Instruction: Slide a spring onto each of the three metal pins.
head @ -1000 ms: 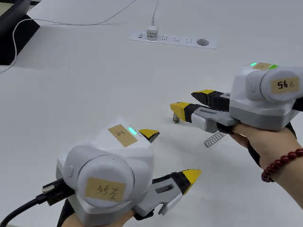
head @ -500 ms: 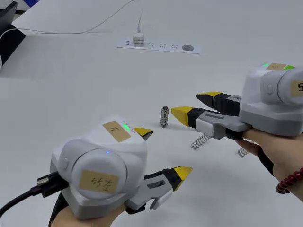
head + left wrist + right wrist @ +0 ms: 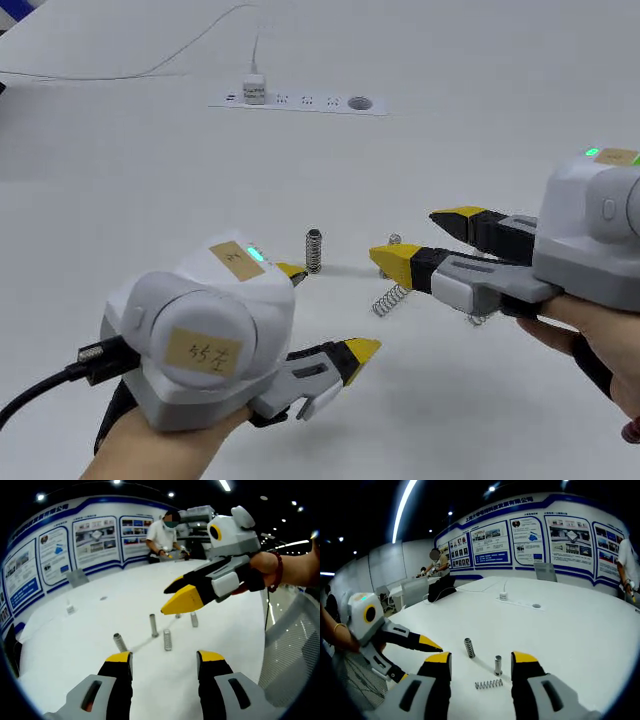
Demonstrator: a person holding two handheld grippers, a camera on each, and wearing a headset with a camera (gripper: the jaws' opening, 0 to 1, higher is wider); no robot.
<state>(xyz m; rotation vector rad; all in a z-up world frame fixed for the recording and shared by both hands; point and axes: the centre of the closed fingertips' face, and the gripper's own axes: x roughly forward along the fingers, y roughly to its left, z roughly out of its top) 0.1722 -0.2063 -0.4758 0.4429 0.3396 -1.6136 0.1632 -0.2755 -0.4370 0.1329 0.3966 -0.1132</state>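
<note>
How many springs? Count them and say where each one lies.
3. An upright spring stands left of the right gripper; a loose spring lies flat below its tips; a third spring peeks from under that gripper, which may hide more.

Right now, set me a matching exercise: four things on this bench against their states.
Things: 1 loose spring; 2 left-hand pin in the right gripper view; 3 right-hand pin in that view; 4 power strip.
States: a holds a white plug; b upright, bare; c lying flat; d upright, wearing a spring.
Pairs: 1-c; 2-d; 3-b; 4-a.
</note>
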